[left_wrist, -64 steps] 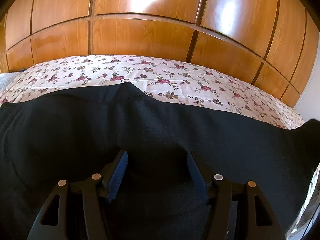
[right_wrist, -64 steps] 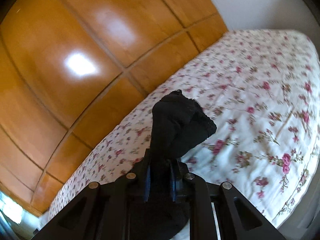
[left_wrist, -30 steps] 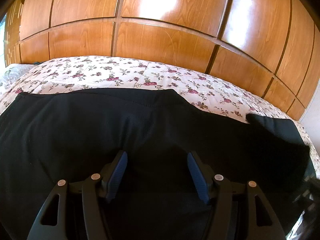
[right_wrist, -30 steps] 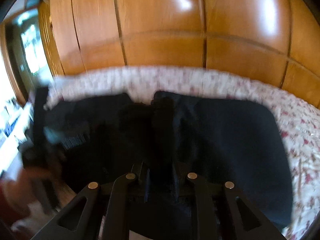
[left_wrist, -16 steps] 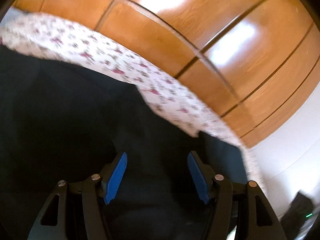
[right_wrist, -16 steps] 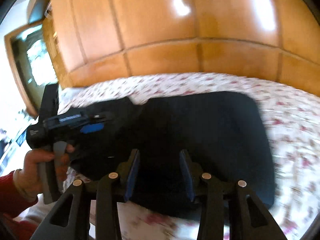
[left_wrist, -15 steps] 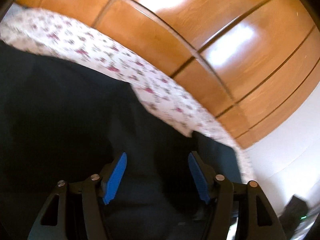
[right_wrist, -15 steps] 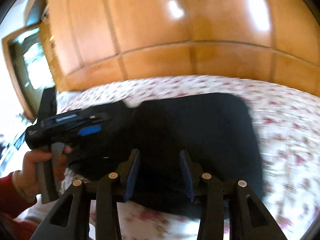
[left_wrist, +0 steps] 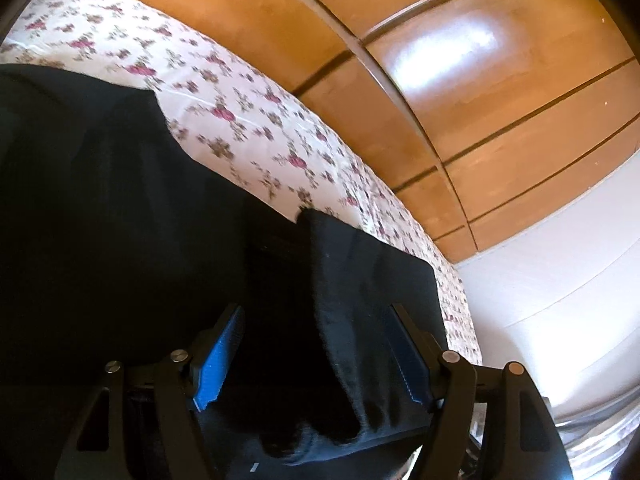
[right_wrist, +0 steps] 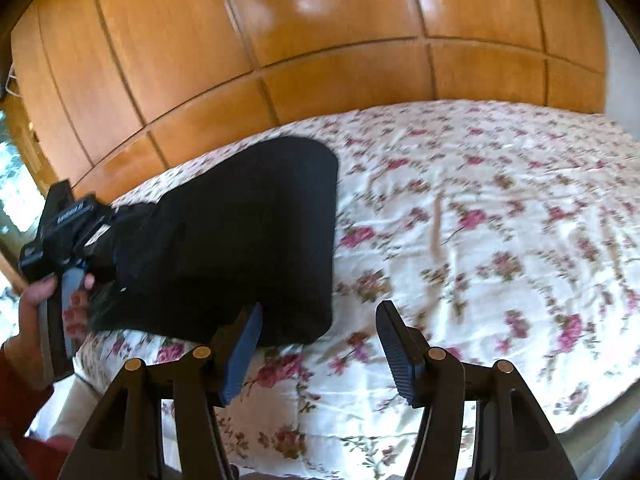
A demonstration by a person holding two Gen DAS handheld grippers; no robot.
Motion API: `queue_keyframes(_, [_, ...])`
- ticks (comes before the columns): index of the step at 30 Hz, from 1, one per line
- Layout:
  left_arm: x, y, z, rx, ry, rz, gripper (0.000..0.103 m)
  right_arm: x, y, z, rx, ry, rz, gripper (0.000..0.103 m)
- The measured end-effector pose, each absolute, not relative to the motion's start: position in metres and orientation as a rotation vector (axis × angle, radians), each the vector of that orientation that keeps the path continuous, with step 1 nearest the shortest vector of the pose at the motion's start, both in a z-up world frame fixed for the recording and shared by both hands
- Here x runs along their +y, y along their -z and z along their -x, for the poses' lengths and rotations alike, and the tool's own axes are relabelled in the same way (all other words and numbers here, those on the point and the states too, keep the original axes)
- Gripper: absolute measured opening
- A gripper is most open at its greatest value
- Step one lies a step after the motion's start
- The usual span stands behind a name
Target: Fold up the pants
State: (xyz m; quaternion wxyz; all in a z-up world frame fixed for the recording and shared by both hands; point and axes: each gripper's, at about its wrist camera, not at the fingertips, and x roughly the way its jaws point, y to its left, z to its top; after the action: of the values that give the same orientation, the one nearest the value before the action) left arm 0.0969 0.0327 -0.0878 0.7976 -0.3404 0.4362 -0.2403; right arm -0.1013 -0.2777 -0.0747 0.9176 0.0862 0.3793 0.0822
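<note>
The black pants (right_wrist: 248, 236) lie folded over on the floral bedsheet (right_wrist: 480, 208). In the left wrist view they fill the lower left (left_wrist: 120, 220), with a folded layer's edge running between the fingers. My left gripper (left_wrist: 316, 354) is open, low over the pants near the bed's near edge; it also shows in the right wrist view (right_wrist: 68, 236), held by a hand. My right gripper (right_wrist: 320, 344) is open and empty, above the sheet just right of the pants' near corner.
A glossy wooden wardrobe (right_wrist: 320, 40) runs along the far side of the bed. A white wall (left_wrist: 560, 272) stands to the right. The bed's near edge (right_wrist: 360, 452) is just below my right gripper. A window (right_wrist: 16, 184) is at far left.
My right gripper carried the pant end over the rest, let it go and opened, then drew back to the right. My left gripper stayed open and swung right over the pants.
</note>
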Motion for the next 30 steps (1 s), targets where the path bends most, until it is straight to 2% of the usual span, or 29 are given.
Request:
queue_keyframes(2, [0.027,0.09,-0.098,0.951,0.528,0.73,0.071,-0.277,0.081,0.098,0.794,-0.185,-0.169,0.06])
queue_keyframes(3, [0.025,0.091,-0.099,0.953,0.538,0.729,0.066,-0.276,0.082,0.097,0.797,-0.185,-0.166,0.06])
queue_keyframes(4, [0.022,0.092,-0.1,0.959,0.551,0.726,0.052,-0.275,0.084,0.096,0.799,-0.184,-0.162,0.06])
queue_keyframes(5, [0.017,0.094,-0.102,0.984,0.562,0.719,0.042,-0.274,0.086,0.093,0.8,-0.177,-0.159,0.06])
queue_keyframes(6, [0.014,0.096,-0.104,1.008,0.555,0.706,0.022,-0.274,0.087,0.091,0.799,-0.173,-0.159,0.06])
queue_keyframes(9, [0.016,0.087,-0.102,0.988,0.577,0.733,0.02,-0.274,0.09,0.084,0.781,-0.131,-0.151,0.052])
queue_keyframes(11, [0.024,0.071,-0.099,0.931,0.613,0.764,0.019,-0.272,0.09,0.081,0.769,-0.137,-0.155,0.042])
queue_keyframes(20, [0.048,0.001,-0.088,0.782,0.682,0.792,0.016,-0.262,0.093,0.073,0.767,-0.131,-0.097,0.04])
queue_keyframes(23, [0.055,0.004,-0.082,0.804,0.664,0.799,0.016,-0.261,0.086,0.077,0.737,-0.137,-0.079,0.027])
queue_keyframes(27, [0.071,0.024,-0.076,0.84,0.626,0.876,0.015,-0.258,0.077,0.081,0.704,-0.121,-0.063,0.025])
queue_keyframes(30, [0.076,0.044,-0.076,0.868,0.557,0.82,0.015,-0.253,0.08,0.081,0.71,-0.131,-0.027,0.025])
